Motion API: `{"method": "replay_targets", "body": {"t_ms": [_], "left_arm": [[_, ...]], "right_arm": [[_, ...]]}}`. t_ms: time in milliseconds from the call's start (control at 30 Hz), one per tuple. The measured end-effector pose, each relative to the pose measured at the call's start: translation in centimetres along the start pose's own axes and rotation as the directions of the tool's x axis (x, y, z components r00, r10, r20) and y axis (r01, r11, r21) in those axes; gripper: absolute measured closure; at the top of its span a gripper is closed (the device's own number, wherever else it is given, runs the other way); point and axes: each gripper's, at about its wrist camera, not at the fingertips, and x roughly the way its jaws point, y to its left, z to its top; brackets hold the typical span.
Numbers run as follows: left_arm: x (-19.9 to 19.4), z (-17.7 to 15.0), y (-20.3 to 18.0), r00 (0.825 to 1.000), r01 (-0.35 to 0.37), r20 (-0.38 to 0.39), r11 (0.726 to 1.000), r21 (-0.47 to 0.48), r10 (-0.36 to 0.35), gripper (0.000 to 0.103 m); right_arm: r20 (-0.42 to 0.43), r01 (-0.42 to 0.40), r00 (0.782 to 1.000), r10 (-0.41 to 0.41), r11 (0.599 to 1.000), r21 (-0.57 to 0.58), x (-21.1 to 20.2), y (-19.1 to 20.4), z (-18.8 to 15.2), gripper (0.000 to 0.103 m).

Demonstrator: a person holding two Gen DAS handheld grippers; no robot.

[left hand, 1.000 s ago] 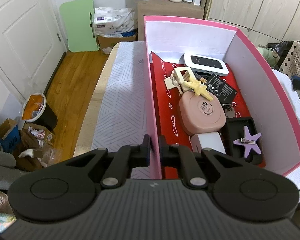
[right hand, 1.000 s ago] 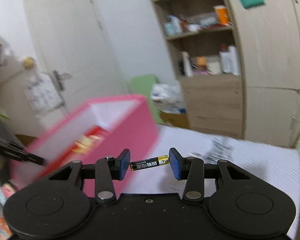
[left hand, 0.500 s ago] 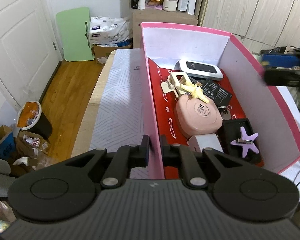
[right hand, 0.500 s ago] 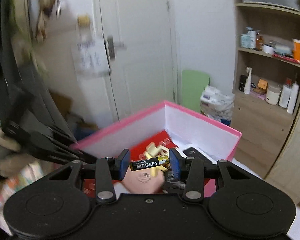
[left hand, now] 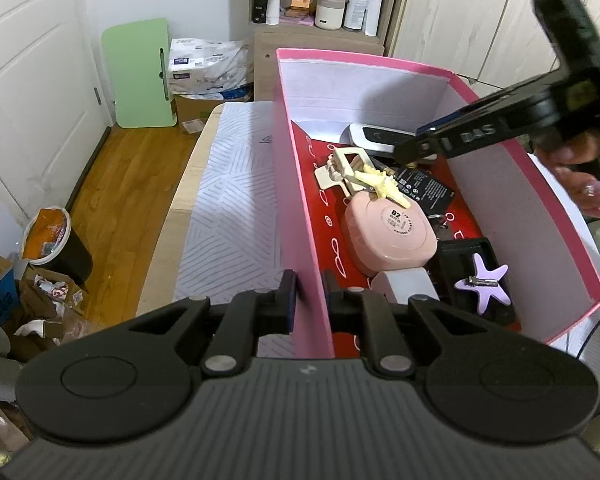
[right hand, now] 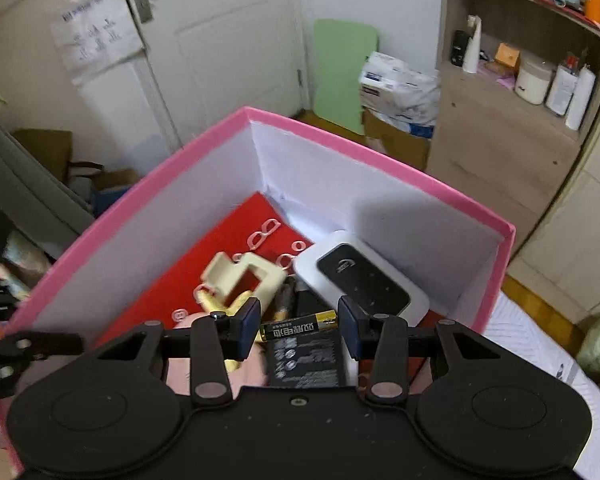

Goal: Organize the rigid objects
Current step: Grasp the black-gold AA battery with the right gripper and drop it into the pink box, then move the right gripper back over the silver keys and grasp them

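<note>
Holding a battery crosswise between its two blue-padded fingers, the right gripper hangs over the open pink box, above the far end of its contents. The grip is end to end: one pad presses each terminal, so the black and gold cylinder lies level, its printed side facing up. Directly under it sit a flat black battery pack, a white and black pocket router and a cream plastic clip, all resting on the red lining. In the left wrist view, the left gripper is clenched on the box's near left wall, one finger outside and one inside, apparently steadying it. Also in the box are a round pink case, a yellow starfish clip and a purple starfish clip lying on a black tray. The battery looks small, rigid and smooth, probably light for its size, and likely to roll once released. A grip on its ends seems to leave little margin, so a slight twist could pop it free; gripping across the barrel would likely hold it more surely. The box stands on a cloth with a white line pattern.
</note>
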Motion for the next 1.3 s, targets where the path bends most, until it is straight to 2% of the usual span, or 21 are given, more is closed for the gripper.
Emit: {"method": "replay_targets", "body": {"t_ms": [100,167,367,533,767,1033,1167,1300], "left_arm": [[0.0,0.0,0.1,1.0,0.008,0.0,1.0,-0.005,-0.008,0.091],[0.0,0.0,0.2,1.0,0.01,-0.001,1.0,-0.007,-0.01,0.09],[0.0,0.0,0.3,1.0,0.018,0.0,1.0,-0.015,-0.018,0.09],[0.1,0.0,0.3,1.0,0.017,-0.001,1.0,-0.019,-0.017,0.09],[0.1,0.1,0.2,1.0,0.012,-0.004,1.0,-0.019,-0.013,0.09],[0.0,0.2,-0.1,1.0,-0.002,-0.014,1.0,-0.014,0.002,0.09],[0.0,0.2,-0.3,1.0,-0.009,-0.016,1.0,-0.012,0.009,0.09],[-0.1,0.3,-0.4,1.0,-0.013,-0.019,1.0,-0.011,0.013,0.09]], "right_arm": [[-0.012,0.032,0.999,-0.032,0.999,0.011,0.6,0.3,0.1,0.055],[0.0,0.025,1.0,-0.025,0.999,0.028,0.5,0.2,0.2,0.049],[0.106,0.009,0.994,-0.014,0.998,0.055,-3.3,0.0,-0.5,0.049],[0.184,0.041,0.981,-0.054,0.997,0.071,-8.2,-0.7,-2.8,0.048],[0.205,0.088,0.972,-0.116,0.987,0.138,-11.7,-3.1,-7.2,0.046],[0.194,0.056,0.975,-0.11,0.962,0.266,-10.6,-7.0,-11.8,0.046],[0.19,0.052,0.976,-0.106,0.961,0.271,-9.7,-7.7,-12.9,0.046],[0.176,0.095,0.974,-0.141,0.965,0.245,-8.4,-7.9,-13.3,0.047]]}}
